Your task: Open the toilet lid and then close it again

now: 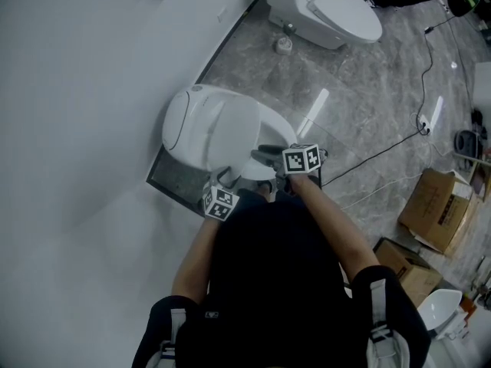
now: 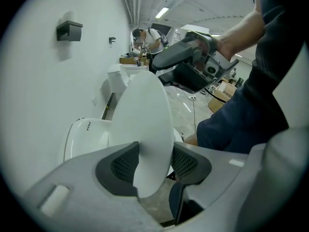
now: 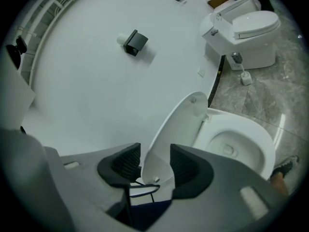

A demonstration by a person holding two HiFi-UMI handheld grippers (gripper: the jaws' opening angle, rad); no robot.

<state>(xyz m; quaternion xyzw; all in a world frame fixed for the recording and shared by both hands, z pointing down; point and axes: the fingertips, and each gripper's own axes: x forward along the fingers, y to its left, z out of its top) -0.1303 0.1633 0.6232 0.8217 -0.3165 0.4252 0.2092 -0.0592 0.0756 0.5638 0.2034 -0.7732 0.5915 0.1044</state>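
The white toilet (image 1: 184, 121) stands against the wall with its lid (image 1: 230, 133) raised at a slant over the bowl (image 1: 280, 133). My left gripper (image 1: 227, 178) reaches the lid's near edge from below. In the left gripper view the lid (image 2: 145, 120) runs between the left gripper's (image 2: 154, 166) pads, which stand open without pressing it. My right gripper (image 1: 266, 154) comes in from the bowl side. In the right gripper view the lid's edge (image 3: 169, 139) sits in the right gripper's (image 3: 155, 166) open jaws with a gap on the left, and the bowl (image 3: 239, 144) lies open to the right.
A second toilet (image 1: 330, 10) stands farther along the wall, with a small brush holder (image 1: 284, 44) beside it. Cardboard boxes (image 1: 441, 205) and a black cable (image 1: 383, 153) lie on the grey floor at the right. A black holder (image 3: 135, 42) hangs on the wall.
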